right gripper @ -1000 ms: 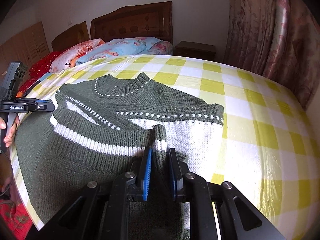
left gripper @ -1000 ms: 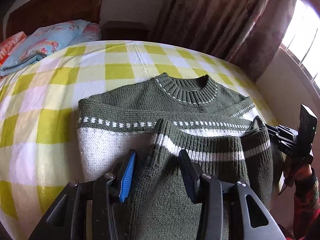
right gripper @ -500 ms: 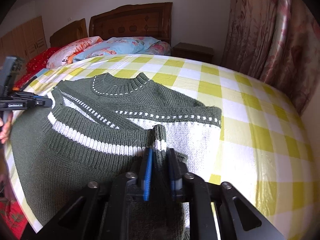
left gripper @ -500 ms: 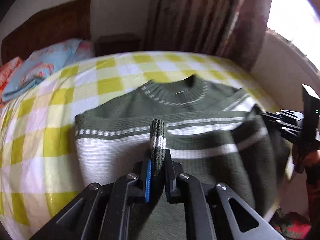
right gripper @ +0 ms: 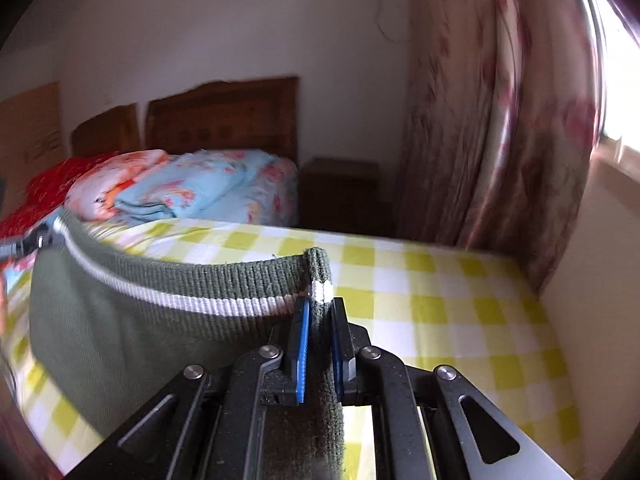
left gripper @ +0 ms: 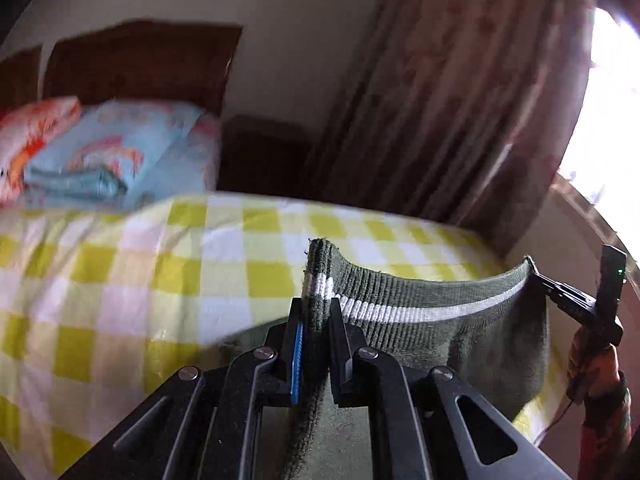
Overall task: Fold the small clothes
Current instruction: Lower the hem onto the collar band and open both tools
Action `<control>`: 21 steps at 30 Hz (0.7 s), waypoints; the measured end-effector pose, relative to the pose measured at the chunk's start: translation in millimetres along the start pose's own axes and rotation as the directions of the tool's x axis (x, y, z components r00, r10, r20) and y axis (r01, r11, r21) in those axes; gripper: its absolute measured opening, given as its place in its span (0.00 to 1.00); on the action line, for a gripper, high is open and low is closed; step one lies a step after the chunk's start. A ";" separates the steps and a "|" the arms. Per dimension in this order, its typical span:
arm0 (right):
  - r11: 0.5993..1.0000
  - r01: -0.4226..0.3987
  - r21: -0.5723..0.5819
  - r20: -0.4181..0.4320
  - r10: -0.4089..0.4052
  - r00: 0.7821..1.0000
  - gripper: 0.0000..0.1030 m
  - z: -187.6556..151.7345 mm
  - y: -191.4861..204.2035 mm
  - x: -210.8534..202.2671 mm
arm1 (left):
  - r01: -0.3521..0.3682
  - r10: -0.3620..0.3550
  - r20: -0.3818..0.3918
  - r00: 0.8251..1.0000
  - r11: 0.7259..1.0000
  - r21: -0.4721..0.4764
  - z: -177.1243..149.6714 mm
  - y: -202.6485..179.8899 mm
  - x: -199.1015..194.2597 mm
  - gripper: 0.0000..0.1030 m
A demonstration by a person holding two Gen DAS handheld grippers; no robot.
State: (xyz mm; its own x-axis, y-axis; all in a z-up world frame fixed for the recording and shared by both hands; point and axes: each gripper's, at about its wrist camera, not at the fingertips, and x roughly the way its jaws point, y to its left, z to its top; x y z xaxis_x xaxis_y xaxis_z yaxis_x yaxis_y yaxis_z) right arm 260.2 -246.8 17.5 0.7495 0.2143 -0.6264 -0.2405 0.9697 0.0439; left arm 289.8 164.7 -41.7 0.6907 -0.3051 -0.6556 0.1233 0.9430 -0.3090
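Observation:
A dark green knit sweater [left gripper: 440, 344] with a white stripe at its hem hangs lifted above the bed. My left gripper [left gripper: 316, 312] is shut on one hem corner. My right gripper [right gripper: 320, 312] is shut on the other hem corner, and it shows at the right in the left wrist view [left gripper: 576, 300]. The ribbed hem [right gripper: 180, 284] stretches between the two grippers, sagging slightly. The rest of the sweater hangs below the hem; its collar and sleeves are hidden.
The bed has a yellow and white checked cover [left gripper: 120, 272] [right gripper: 460, 292]. Folded floral bedding [left gripper: 108, 160] [right gripper: 192, 192] lies by the wooden headboard [right gripper: 224, 116]. A nightstand [right gripper: 340, 188], curtains [right gripper: 500, 120] and a bright window stand at the right.
Both grippers have risen and tilted up, lifting the sweater hem off the bed. The left gripper, open one second ago, closed on the hem corner. The flat sweater body has dropped out of sight.

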 end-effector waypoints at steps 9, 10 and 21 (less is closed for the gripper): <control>0.996 0.072 0.051 -0.159 -0.063 0.985 1.00 -41.1 -9.0 92.0 | 0.009 -0.018 -0.068 0.998 0.990 -0.139 -34.6 40.4 60.0 0.10; 0.997 0.071 0.034 -0.160 -0.065 0.985 1.00 -40.6 -7.6 90.9 | 0.002 -0.010 -0.068 0.998 0.993 -0.119 -32.6 36.7 57.8 0.10; 0.996 0.083 0.026 -0.217 -0.075 0.973 1.00 -34.3 -5.4 113.7 | -0.056 0.046 -0.080 0.996 0.990 -0.128 -31.2 47.3 81.7 0.12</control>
State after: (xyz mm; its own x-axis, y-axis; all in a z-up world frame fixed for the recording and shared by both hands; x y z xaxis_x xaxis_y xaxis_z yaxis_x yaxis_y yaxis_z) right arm 325.6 -231.7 -80.7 0.6138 0.1104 -0.7817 -0.1616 0.9868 0.0125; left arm 329.9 180.3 -131.5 0.6365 -0.2708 -0.7222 -0.0079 0.9340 -0.3571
